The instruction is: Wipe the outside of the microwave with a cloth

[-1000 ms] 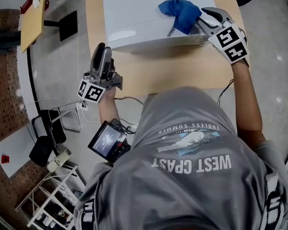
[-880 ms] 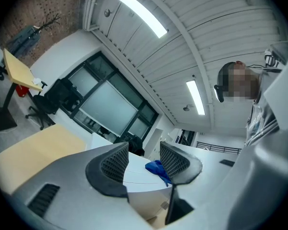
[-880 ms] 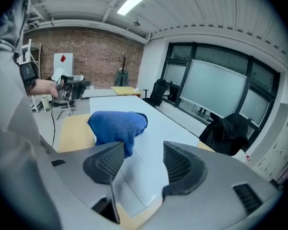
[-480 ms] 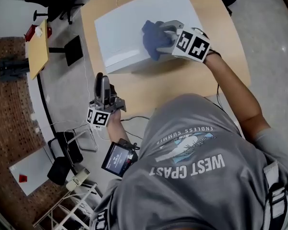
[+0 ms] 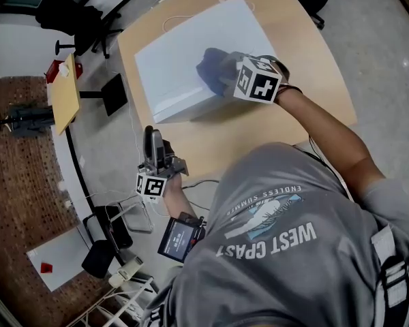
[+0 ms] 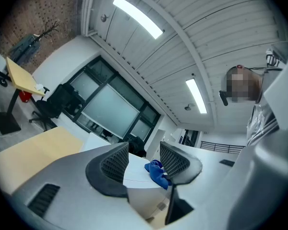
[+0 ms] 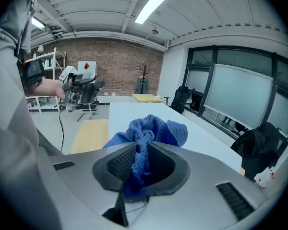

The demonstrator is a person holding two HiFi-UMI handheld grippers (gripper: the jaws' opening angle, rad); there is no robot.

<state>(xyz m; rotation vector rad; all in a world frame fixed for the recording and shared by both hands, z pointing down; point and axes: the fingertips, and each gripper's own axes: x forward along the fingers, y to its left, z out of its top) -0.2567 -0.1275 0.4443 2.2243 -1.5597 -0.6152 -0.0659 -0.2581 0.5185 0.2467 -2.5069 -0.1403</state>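
The white microwave (image 5: 177, 53) stands on a wooden table (image 5: 307, 67). A crumpled blue cloth (image 5: 213, 70) lies on its top near the front edge. My right gripper (image 5: 226, 75) reaches over the top and its jaws have just been closing; they now pinch the cloth (image 7: 153, 128) between the pads, the white top (image 7: 206, 140) stretching beyond. My left gripper (image 5: 152, 140) hangs off the table's front left, apart from the microwave. In the left gripper view its jaws stand open and empty (image 6: 144, 163), with the microwave (image 6: 134, 175) and the cloth (image 6: 157, 172) seen beyond them.
A small yellow side table (image 5: 67, 94) and a black office chair (image 5: 75, 16) stand on the floor to the left. A screen device (image 5: 180, 238) is strapped to the left forearm. Cables trail over the floor by the table's front edge.
My right gripper has slid the cloth leftward from the right part of the microwave's top to its middle and closed on it. The left gripper has stayed low by the table's front edge.
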